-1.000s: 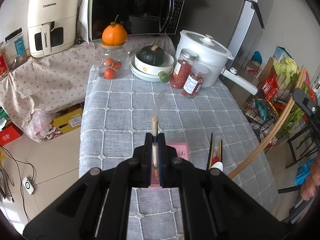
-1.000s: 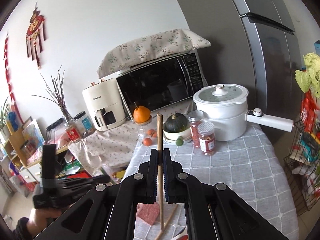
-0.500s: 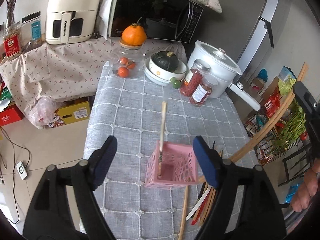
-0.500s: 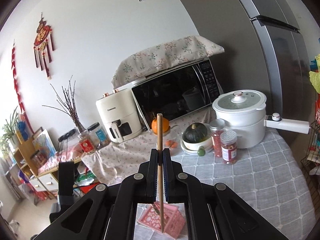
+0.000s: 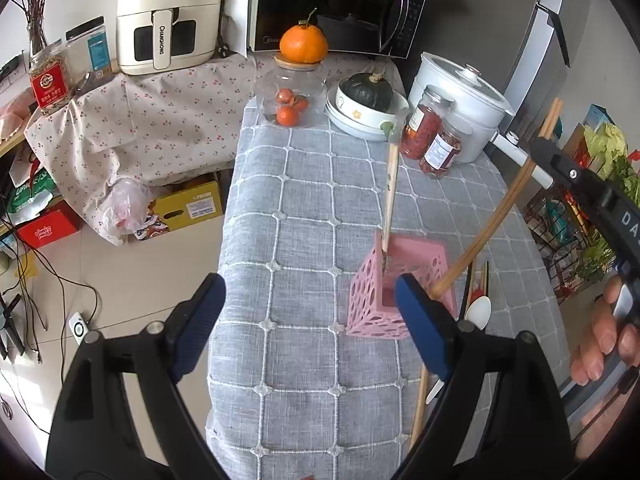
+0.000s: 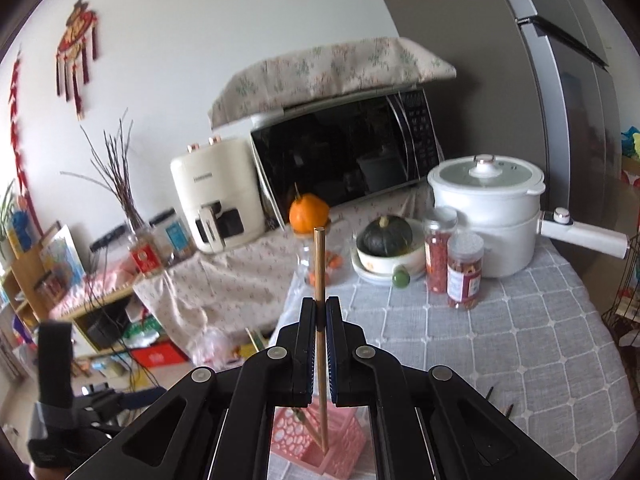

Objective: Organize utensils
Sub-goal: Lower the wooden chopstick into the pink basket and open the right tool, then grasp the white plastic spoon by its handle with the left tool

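A pink perforated holder (image 5: 394, 288) stands on the grey checked tablecloth (image 5: 304, 216); it also shows in the right wrist view (image 6: 320, 444). One wooden-handled utensil (image 5: 390, 192) stands in it, leaning against its far left corner. My left gripper (image 5: 308, 312) is open and empty, just in front of the holder. My right gripper (image 6: 320, 312) is shut on a wooden chopstick (image 6: 319, 320), seen slanting in the left wrist view (image 5: 496, 212). The chopstick's lower tip is inside the holder. More chopsticks and a white spoon (image 5: 478, 310) lie right of the holder.
At the table's far end stand a glass jar (image 5: 294, 96) topped by an orange, a bowl with a green squash (image 5: 366, 104), two red-filled jars (image 5: 434, 136) and a white pot (image 5: 464, 104). A microwave (image 5: 340, 4) and air fryer (image 5: 164, 16) sit behind. The table's left edge drops to a cluttered floor.
My left gripper opened, let go of the wooden-handled utensil in the holder and drew back. My right gripper brought its chopstick down until the tip entered the holder.
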The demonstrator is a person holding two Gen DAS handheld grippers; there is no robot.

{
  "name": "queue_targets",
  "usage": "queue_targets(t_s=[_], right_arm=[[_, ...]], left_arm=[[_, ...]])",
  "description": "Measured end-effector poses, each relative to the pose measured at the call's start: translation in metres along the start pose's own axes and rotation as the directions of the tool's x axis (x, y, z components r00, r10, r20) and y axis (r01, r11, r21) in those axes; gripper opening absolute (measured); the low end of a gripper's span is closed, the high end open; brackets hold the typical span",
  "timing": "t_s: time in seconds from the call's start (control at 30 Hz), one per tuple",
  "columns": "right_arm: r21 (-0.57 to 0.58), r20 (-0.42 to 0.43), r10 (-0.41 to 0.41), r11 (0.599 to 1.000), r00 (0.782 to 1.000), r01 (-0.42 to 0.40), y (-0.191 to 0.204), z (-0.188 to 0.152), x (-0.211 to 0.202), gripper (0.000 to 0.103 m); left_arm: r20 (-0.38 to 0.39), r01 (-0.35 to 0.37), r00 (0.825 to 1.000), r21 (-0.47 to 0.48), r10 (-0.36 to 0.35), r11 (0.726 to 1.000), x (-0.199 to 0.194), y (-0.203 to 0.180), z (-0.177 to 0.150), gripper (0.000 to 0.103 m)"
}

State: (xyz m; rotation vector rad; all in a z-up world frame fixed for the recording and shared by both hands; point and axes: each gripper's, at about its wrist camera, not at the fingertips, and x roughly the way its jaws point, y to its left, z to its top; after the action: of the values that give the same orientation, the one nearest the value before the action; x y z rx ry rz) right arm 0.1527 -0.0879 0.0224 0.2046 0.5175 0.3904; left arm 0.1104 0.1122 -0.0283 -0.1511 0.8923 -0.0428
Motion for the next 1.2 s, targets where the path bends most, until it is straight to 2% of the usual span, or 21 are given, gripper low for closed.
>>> queue_targets(t_s=[0.2,0.27,0.3,0.33,0.37,0.57,0.73,0.93,1.07,1.2], right_arm=[[0.000,-0.075,-0.002,1.000,0.997,0.002,-0.006,-0.011,0.014,0.008],[0.001,-0.083,-0.013,1.000,0.996,0.013,-0.009,-0.011,0.011,0.027],[0.003,-0.079,-0.015,1.000,0.997,0.016,-0.011,-0.010,0.008,0.033],[0.005,-0.070,-0.019,1.000,0.997,0.020,-0.014,-0.009,0.003,0.045],[0.008,-0.062,-0.023,1.000,0.998,0.023,-0.016,-0.008,-0.001,0.054],[0.016,-0.072,-0.072,0.997,0.995,0.074,-0.046,-0.005,-0.026,0.077],[0.038,-0.139,-0.169,0.984,0.976,0.176,-0.083,-0.013,-0.033,0.084],[0.122,-0.273,-0.272,0.942,0.923,0.314,-0.146,-0.028,-0.042,0.085],[0.154,-0.339,-0.318,0.910,0.886,0.385,-0.177,-0.037,-0.051,0.085],[0.188,-0.382,-0.318,0.893,0.868,0.410,-0.200,-0.046,-0.060,0.085]], left_arm=[[0.001,0.014,1.000,0.017,-0.014,1.000,-0.002,-0.007,-0.001,0.087],[-0.002,0.023,1.000,0.021,-0.023,1.000,-0.002,-0.010,-0.001,0.087],[-0.003,0.027,1.000,0.024,-0.027,0.999,-0.002,-0.012,-0.001,0.087],[-0.005,0.031,1.000,0.030,-0.030,0.999,-0.003,-0.015,-0.002,0.087],[-0.005,0.034,0.999,0.038,-0.034,0.999,-0.003,-0.018,-0.002,0.087],[-0.019,0.065,0.998,0.113,-0.064,0.991,-0.006,-0.042,-0.012,0.087],[-0.039,0.081,0.996,0.191,-0.075,0.978,-0.010,-0.067,-0.022,0.087],[-0.084,0.119,0.991,0.269,-0.100,0.956,-0.006,-0.106,-0.033,0.087],[-0.146,0.177,0.980,0.324,-0.136,0.929,0.004,-0.140,-0.043,0.087],[-0.227,0.229,0.962,0.387,-0.149,0.893,0.024,-0.175,-0.053,0.087]])
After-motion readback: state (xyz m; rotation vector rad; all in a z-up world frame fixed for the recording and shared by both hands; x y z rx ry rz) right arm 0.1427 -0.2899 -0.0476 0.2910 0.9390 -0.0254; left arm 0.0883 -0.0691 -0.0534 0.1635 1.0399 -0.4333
